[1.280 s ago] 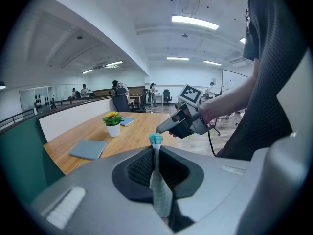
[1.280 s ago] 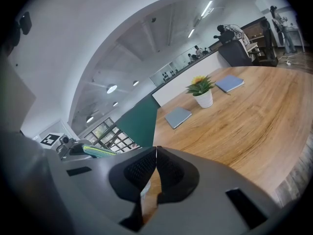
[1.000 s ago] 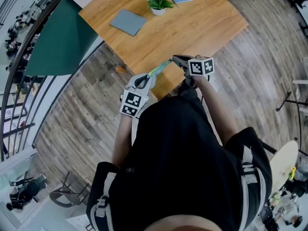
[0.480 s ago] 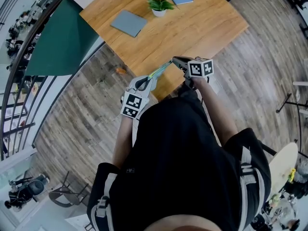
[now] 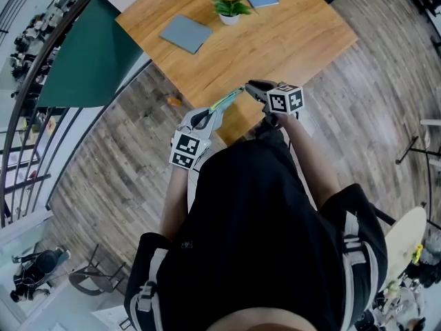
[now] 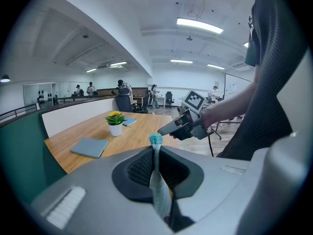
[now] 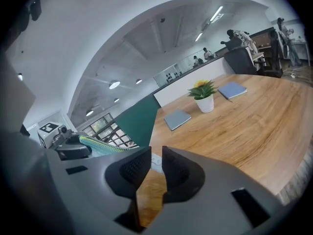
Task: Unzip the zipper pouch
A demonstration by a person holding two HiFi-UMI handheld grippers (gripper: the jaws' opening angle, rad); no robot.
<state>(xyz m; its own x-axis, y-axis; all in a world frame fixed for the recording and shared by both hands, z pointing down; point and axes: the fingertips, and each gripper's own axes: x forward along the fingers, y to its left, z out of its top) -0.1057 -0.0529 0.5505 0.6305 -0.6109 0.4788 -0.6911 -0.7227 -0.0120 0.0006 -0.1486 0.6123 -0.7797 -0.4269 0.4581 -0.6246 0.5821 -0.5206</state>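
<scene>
Scene: The person stands at the near corner of a wooden table (image 5: 289, 40), with both grippers raised over its edge. A potted plant (image 5: 229, 7) and a grey notebook (image 5: 183, 32) lie well apart from the work, on the far side.
Pouch: The pouch (image 5: 227, 101), teal and striped, is in the air between the two grippers and clear of the table. It is seen edge-on as a thin strip.
Left gripper: The left gripper (image 6: 155, 154) has its jaws nearly together, pinching one end of the pouch. The fabric stands upright between the pads and pokes out past the tips.
Right gripper: The right gripper (image 7: 156, 151) has just been opening its jaws. They stand a narrow gap apart, and the pads press on nothing. A small pale scrap (image 7: 155, 163) shows in the gap; it may be the zipper pull or the pouch's far corner, but which cannot be told.
Step in hand: The right gripper appears to be letting go at the pouch's far end, either after a pull along the zipper or to take a better hold. No view shows how far the zipper is open.
Next move: If teeth are still closed, the right gripper needs to close squarely on the pull tab. It should then draw the tab along the zipper line while the left gripper holds the pouch taut.
Risk: With only one firm hold on it, the pouch may droop or swing and carry the tab out of the open jaws.
</scene>
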